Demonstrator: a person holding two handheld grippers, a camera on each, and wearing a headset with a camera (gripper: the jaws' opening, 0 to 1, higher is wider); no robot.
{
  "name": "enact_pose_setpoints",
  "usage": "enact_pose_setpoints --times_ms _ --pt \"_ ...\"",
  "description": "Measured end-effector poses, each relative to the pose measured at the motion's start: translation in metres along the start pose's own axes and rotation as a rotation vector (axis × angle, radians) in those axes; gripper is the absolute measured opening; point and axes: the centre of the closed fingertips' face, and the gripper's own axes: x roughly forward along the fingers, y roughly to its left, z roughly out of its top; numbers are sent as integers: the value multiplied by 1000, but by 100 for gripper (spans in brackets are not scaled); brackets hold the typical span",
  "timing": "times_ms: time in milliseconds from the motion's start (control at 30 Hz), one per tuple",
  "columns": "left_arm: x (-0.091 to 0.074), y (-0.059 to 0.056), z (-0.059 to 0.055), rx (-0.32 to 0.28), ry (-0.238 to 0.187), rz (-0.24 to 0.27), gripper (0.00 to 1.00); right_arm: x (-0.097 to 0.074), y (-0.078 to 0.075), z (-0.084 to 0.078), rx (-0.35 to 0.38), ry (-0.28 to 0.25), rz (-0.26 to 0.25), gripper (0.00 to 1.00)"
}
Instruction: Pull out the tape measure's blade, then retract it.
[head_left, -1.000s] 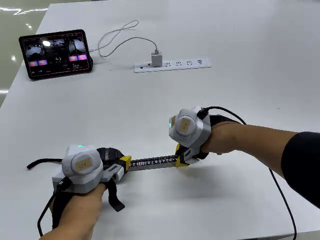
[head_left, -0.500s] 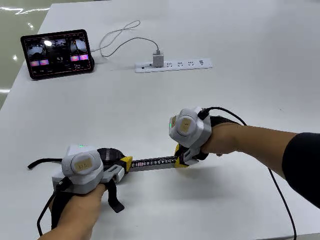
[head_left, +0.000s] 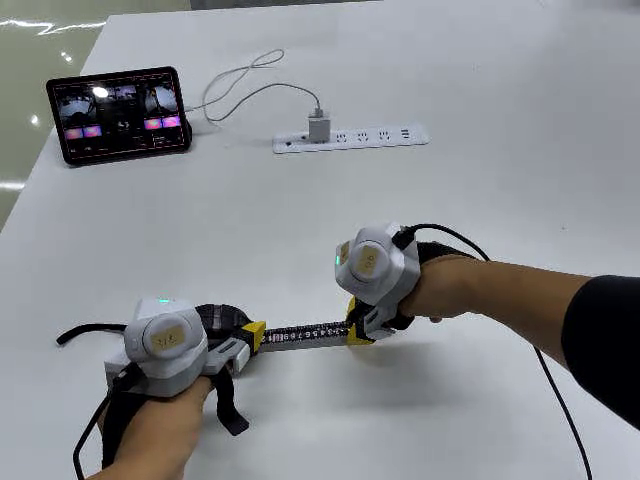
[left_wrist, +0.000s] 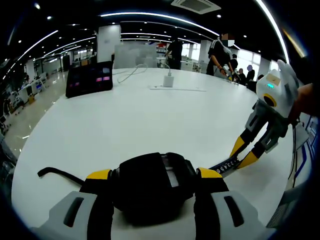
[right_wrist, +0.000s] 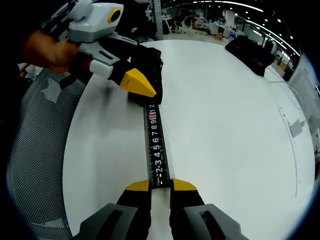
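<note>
Head view: white table (head_left: 470, 90), tablet (head_left: 118, 112) and power strip (head_left: 350, 137) at the far side, well away from the work. Left gripper (head_left: 236, 334) is clenched on the black tape measure case (head_left: 218, 318), which sits on the table. Right gripper (head_left: 358, 332) is off to the right w/ the blade (head_left: 305, 332) stretched flat between the two. Only a short bit is out, so imo we're early in the pull.

Left gripper view: case (left_wrist: 150, 192) is wedged between the yellow tips, looks like a solid grab. Blade (left_wrist: 227, 166) runs off to the right gripper (left_wrist: 244, 156).

Right gripper view: jaws pinched shut on the blade's end, numbers on the blade (right_wrist: 154, 145) run back to the case (right_wrist: 151, 60). Can't see the hook itself, it's buried btw the tips.

What could go wrong, imo: that pinch is on thin slick metal, so if it slips mid-pull the spring prob snaps the blade back hard. Pulling off-axis could twist the case out of the left jaws or kink the blade. On the retract, letting go all at once = whip, so better to walk it back.
</note>
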Motion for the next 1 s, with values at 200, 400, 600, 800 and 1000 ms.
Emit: enact_pose_setpoints --times_ms 200,400,600,800,1000 --pt "0 0 0 0 1 1 61 1 0 2 -5 0 1 9" --pt "0 0 0 -1 3 0 61 2 0 5 -4 -8 -1 9" --pt "0 0 0 -2 2 1 61 3 1 6 7 -11 -1 9" --pt "0 0 0 -2 0 0 61 4 1 9 7 -17 1 9" --pt "0 0 0 -5 2 -1 61 7 2 13 15 -27 -2 9"
